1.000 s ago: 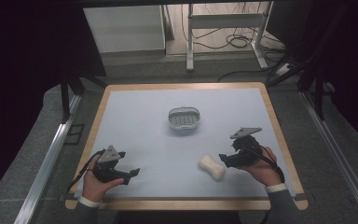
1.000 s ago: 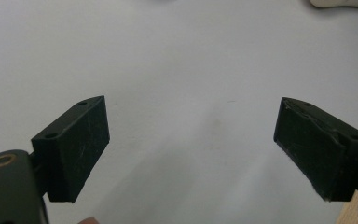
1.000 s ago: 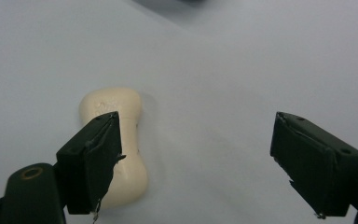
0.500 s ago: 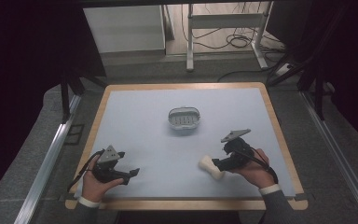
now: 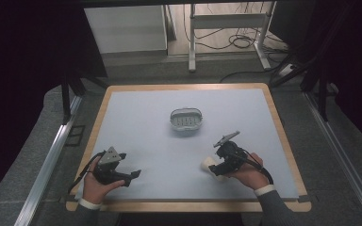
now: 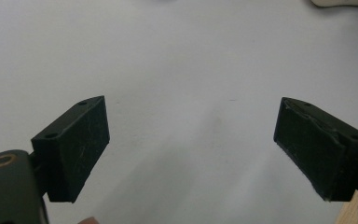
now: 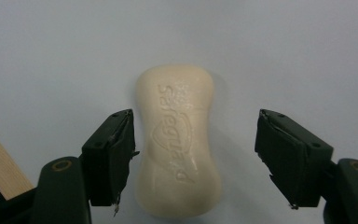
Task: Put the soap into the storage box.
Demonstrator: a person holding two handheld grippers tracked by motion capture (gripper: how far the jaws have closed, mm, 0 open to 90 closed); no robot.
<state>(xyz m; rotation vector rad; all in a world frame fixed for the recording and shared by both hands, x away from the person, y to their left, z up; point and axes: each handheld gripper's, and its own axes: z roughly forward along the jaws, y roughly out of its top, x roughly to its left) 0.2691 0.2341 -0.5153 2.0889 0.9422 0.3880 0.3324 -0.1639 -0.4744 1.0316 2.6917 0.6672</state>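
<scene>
One soap bar lies flat on the mat, between the jaws of the right gripper. Jaws have just been closing; left pad seems to touch, right pad apart. Left gripper released, empty. One soap dish mid-table.

Your right hand-held gripper angles low toward the middle with its jaws just closing yet still apart, while your left hand-held gripper rests level, jaws spread wide.
</scene>
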